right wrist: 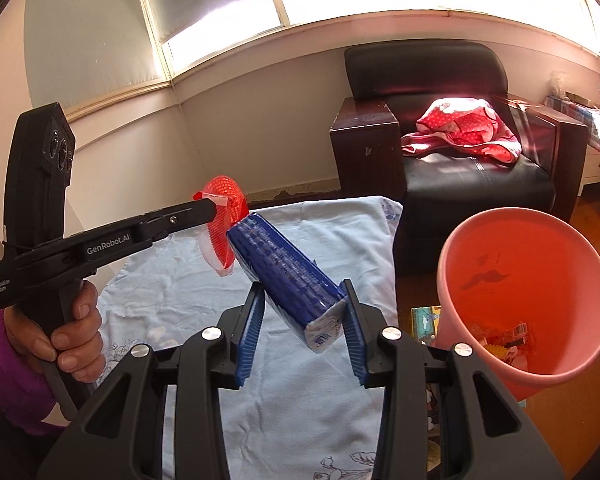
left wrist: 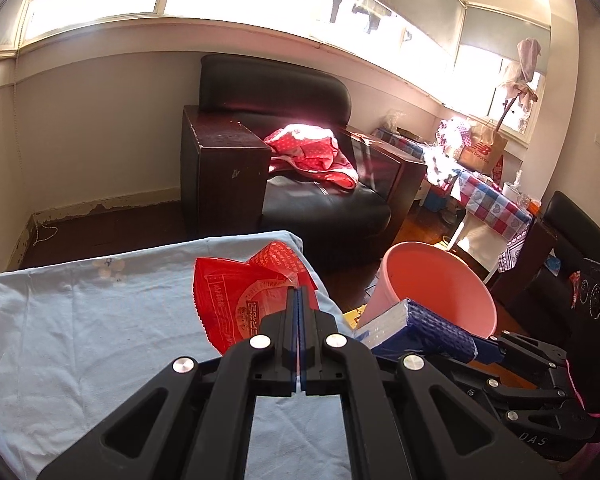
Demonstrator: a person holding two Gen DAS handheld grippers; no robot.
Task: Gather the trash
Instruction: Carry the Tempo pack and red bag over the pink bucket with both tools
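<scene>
Both grippers are lifted over a table with a pale blue cloth (right wrist: 172, 280). Left gripper (left wrist: 299, 294) has its jaws pressed fully together on a thin red wrapper (left wrist: 236, 296); in the right wrist view the wrapper (right wrist: 222, 216) hangs from the tips of this gripper (right wrist: 210, 202), above the cloth. A hand (right wrist: 70, 320) with a purple sleeve (right wrist: 4, 364) holds its handle.

Right gripper (right wrist: 304, 312) grips a blue tissue pack (right wrist: 288, 276): the two blue pads (right wrist: 250, 332) press on the near end of the pack, and the pack points forward and up, away from the gripper. Its far end is just beside the red wrapper; I cannot tell if they touch.

To the right of the right gripper stands a pink bin (right wrist: 480, 344), near the table edge, with some small trash at its bottom. Behind the table is a dark armchair (right wrist: 480, 192) with a red dotted cloth (right wrist: 464, 128) on the seat.
</scene>
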